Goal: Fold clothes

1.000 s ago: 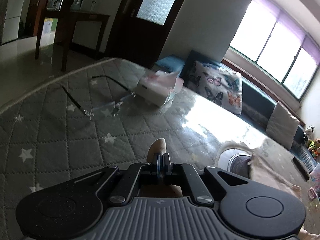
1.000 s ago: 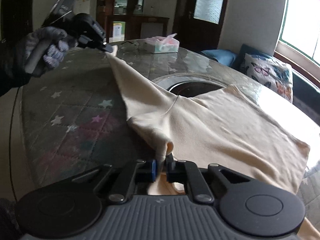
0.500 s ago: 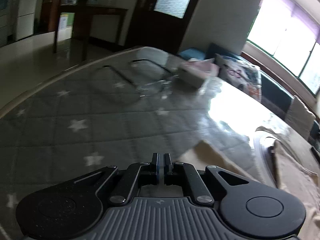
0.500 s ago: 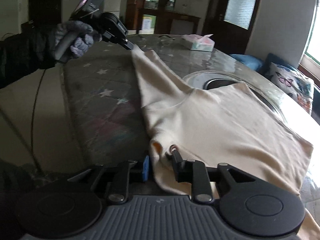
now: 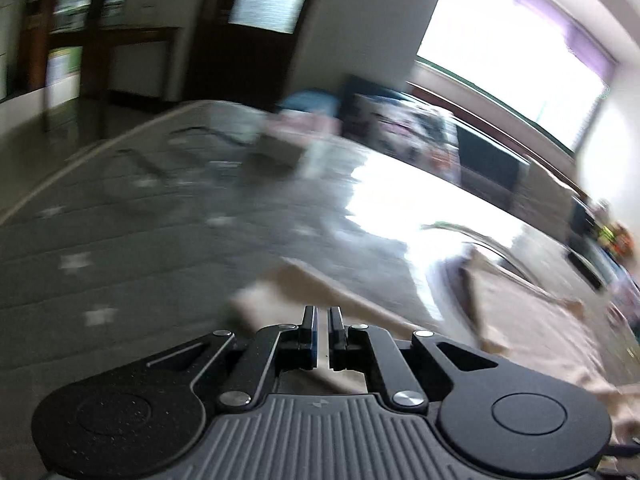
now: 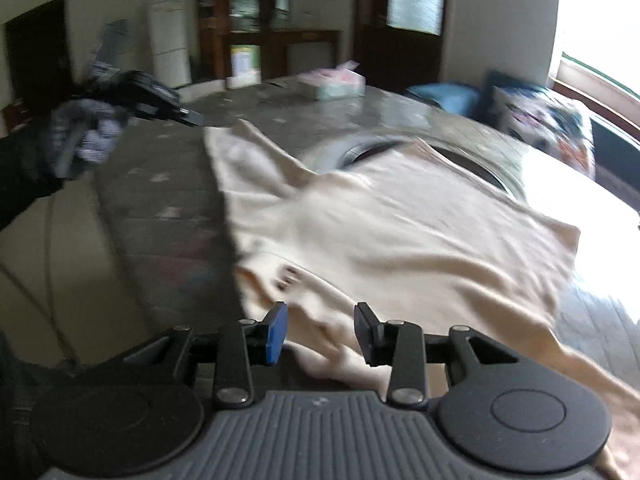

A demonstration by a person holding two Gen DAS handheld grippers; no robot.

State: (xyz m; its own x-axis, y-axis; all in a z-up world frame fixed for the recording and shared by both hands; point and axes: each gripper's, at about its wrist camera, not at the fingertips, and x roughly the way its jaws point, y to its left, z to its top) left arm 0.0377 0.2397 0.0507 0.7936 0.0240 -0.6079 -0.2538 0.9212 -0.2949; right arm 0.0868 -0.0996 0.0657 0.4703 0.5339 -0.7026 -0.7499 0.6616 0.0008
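The cream shirt sprawls mid-frame on the table, limp and light; best pinched at a hem corner. Right gripper gapes wide; left gripper nearly closed, seemingly empty.

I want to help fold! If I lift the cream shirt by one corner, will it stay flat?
Probably not. The cream shirt already lies wrinkled and bunched near the right tongs, so it looks floppy. It likely droops and seems light.
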